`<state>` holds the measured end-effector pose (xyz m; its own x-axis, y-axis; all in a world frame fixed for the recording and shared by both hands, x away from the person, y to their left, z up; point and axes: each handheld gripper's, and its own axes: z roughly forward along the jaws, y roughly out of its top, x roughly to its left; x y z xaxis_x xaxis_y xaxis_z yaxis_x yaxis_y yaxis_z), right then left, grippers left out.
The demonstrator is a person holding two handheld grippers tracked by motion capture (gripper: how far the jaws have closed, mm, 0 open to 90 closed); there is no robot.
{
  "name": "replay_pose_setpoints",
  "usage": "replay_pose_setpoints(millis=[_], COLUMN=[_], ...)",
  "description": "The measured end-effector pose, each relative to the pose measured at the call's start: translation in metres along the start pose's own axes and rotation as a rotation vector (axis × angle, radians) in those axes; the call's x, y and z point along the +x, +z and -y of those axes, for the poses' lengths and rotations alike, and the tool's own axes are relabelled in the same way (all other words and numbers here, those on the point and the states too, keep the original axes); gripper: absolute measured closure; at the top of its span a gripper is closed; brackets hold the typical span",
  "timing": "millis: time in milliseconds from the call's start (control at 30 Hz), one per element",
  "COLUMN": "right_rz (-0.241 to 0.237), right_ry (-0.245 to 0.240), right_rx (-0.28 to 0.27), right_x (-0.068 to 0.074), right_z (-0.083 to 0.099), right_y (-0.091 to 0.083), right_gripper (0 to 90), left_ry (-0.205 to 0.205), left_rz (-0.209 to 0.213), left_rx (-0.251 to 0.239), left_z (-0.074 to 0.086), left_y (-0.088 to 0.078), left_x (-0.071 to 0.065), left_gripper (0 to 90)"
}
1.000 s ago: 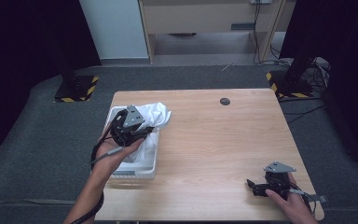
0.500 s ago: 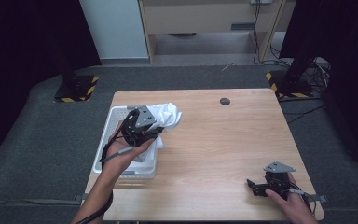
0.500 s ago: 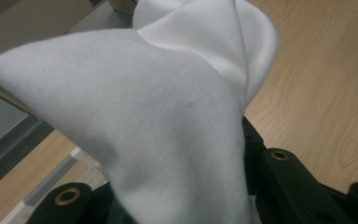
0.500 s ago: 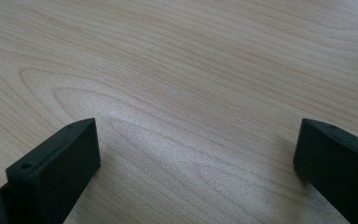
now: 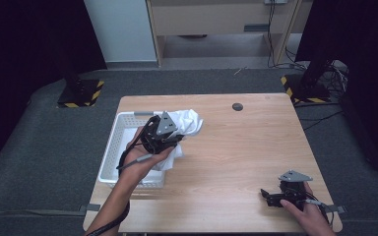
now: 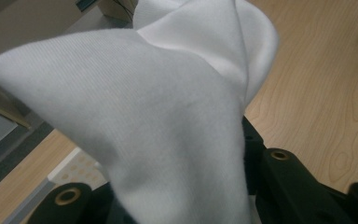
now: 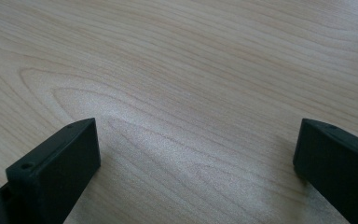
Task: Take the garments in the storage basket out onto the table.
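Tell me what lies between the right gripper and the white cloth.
Bare wooden table lies between the right gripper and the white cloth, as the high view shows.

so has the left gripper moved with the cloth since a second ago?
Yes. The left gripper, shut on the white cloth, has shifted rightward from over the white basket toward the bare table.

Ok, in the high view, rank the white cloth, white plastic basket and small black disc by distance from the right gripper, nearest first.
From the right gripper, at the table's near right:
1. White cloth, left of centre.
2. Small black disc, far edge; close to the cloth's distance.
3. White plastic basket, far left.
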<state>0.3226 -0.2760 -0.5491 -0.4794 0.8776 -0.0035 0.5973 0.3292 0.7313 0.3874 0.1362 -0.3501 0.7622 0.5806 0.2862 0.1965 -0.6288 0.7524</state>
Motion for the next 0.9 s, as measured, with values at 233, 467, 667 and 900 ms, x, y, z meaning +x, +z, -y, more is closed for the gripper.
replay_pose_setpoints(millis=[233, 467, 667, 900], right_rz=[0.0, -0.001, -0.001, -0.001], right_ry=[0.0, -0.001, -0.001, 0.0], right_rx=[0.001, 0.001, 0.001, 0.001], right_x=[0.0, 0.0, 0.0, 0.0], right_z=[0.0, 0.0, 0.0, 0.0], right_y=[0.0, 0.0, 0.0, 0.0], right_gripper=[0.6, 0.6, 0.6, 0.6], left_ry=[0.01, 0.014, 0.02, 0.024], left_rz=[0.027, 0.049, 0.055, 0.066], left_rx=[-0.007, -0.005, -0.004, -0.004], left_z=[-0.003, -0.004, -0.004, -0.003], left_y=[0.015, 0.027, 0.034, 0.04], left_x=[-0.01, -0.016, -0.021, -0.028], left_gripper=[69.8, 69.8, 69.7, 69.8])
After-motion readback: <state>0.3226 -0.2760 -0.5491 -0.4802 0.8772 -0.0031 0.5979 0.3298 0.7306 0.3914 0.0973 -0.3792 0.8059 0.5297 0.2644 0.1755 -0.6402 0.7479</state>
